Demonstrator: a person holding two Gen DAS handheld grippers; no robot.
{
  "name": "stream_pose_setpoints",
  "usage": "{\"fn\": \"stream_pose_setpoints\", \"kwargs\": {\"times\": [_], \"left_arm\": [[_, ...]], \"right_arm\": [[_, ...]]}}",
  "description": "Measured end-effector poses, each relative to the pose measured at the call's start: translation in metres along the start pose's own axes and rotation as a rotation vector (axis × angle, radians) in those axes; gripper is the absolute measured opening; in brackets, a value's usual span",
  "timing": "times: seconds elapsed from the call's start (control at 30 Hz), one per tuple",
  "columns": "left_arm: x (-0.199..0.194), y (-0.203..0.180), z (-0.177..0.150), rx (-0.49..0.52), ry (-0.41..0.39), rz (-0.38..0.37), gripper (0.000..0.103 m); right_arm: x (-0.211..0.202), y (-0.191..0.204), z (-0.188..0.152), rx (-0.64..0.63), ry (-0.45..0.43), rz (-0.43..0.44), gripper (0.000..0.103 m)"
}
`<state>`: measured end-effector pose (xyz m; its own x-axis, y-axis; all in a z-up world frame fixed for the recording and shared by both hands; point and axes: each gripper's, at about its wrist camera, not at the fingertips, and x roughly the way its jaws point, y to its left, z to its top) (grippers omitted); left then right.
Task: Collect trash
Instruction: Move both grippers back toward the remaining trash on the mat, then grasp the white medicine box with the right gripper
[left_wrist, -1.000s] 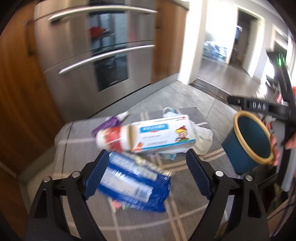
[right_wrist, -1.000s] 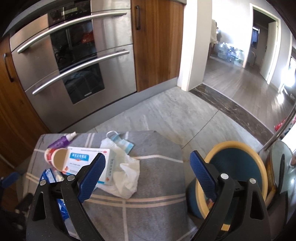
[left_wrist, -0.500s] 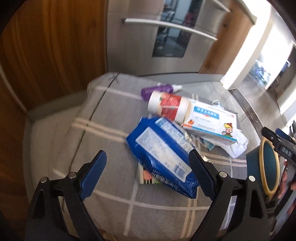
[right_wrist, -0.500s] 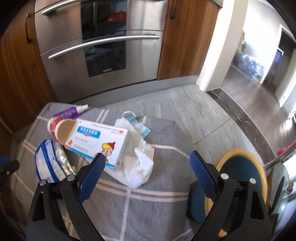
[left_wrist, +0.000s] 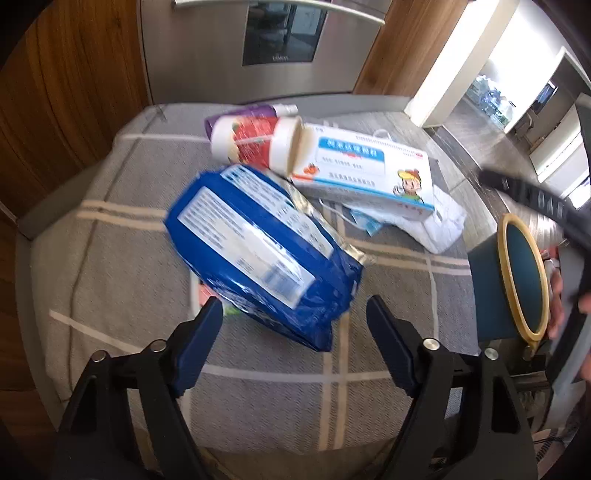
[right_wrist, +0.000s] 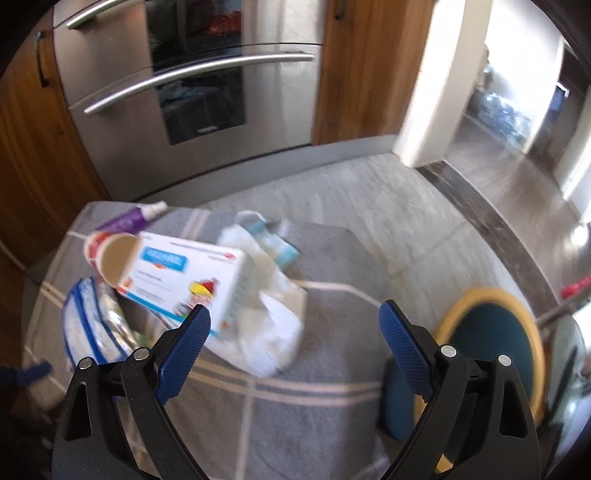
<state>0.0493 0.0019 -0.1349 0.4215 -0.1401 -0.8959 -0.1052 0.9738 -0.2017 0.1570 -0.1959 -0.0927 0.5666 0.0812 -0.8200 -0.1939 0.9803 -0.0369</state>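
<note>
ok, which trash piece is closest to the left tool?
The blue packet: its near end lies between the open left tool's fingers; bottle, box and tissue lie farther back.

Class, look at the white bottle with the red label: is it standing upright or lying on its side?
Lying on its side. The white bottle rests lengthwise on the grey cloth, its cap end against the medicine box.

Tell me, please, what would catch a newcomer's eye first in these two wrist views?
Most striking is the glossy blue plastic packet lying on the grey checked cloth, just ahead of the open left gripper. Behind it, a white cardboard medicine box with a cartoon child rests against a white tub with a red label. To the right stands a teal bin with a yellow rim, beside the open right gripper.
</note>
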Motion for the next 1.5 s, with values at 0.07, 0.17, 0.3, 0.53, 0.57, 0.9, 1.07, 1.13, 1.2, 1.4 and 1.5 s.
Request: {"fn": "stream_pose_setpoints", "kwargs": {"times": [0.07, 0.17, 0.3, 0.53, 0.57, 0.9, 1.07, 1.13, 1.2, 1.4, 1.5], "left_arm": [[-0.001, -0.001, 0.000, 0.001, -0.011, 0.008, 0.077], [-0.008, -0.004, 0.001, 0.026, -0.048, 0.043, 0.077], [-0.014, -0.002, 0.002, 0.051, -0.082, 0.081, 0.077], [-0.015, 0.013, 0.007, 0.009, -0.081, 0.093, 0.077], [-0.015, 0.015, 0.008, 0.000, -0.079, 0.090, 0.077], [-0.013, 0.015, 0.009, -0.004, -0.067, 0.065, 0.077], [-0.012, 0.012, 0.008, 0.020, -0.063, 0.066, 0.077], [-0.012, 0.014, 0.007, 0.011, -0.060, 0.067, 0.077], [-0.012, 0.016, 0.007, 0.002, -0.058, 0.066, 0.077], [-0.011, 0.015, 0.008, 0.025, -0.072, 0.081, 0.077], [-0.007, 0.015, 0.007, 0.037, -0.066, 0.101, 0.077]], "right_arm": [[0.002, 0.013, 0.007, -0.072, -0.031, 0.021, 0.092], [0.015, 0.038, 0.008, -0.230, -0.027, 0.035, 0.092], [0.038, 0.062, 0.003, -0.396, 0.018, 0.078, 0.092], [0.059, 0.092, 0.007, -0.577, 0.068, 0.174, 0.092], [0.060, 0.094, 0.006, -0.598, 0.072, 0.189, 0.093], [0.093, 0.128, -0.001, -0.840, 0.105, 0.125, 0.094], [0.102, 0.129, 0.001, -0.825, 0.112, 0.139, 0.083], [0.099, 0.129, 0.001, -0.832, 0.105, 0.149, 0.067], [0.095, 0.131, 0.002, -0.826, 0.097, 0.162, 0.052], [0.074, 0.121, 0.008, -0.702, 0.107, 0.229, 0.016], [0.065, 0.110, 0.007, -0.632, 0.131, 0.258, 0.005]]}}
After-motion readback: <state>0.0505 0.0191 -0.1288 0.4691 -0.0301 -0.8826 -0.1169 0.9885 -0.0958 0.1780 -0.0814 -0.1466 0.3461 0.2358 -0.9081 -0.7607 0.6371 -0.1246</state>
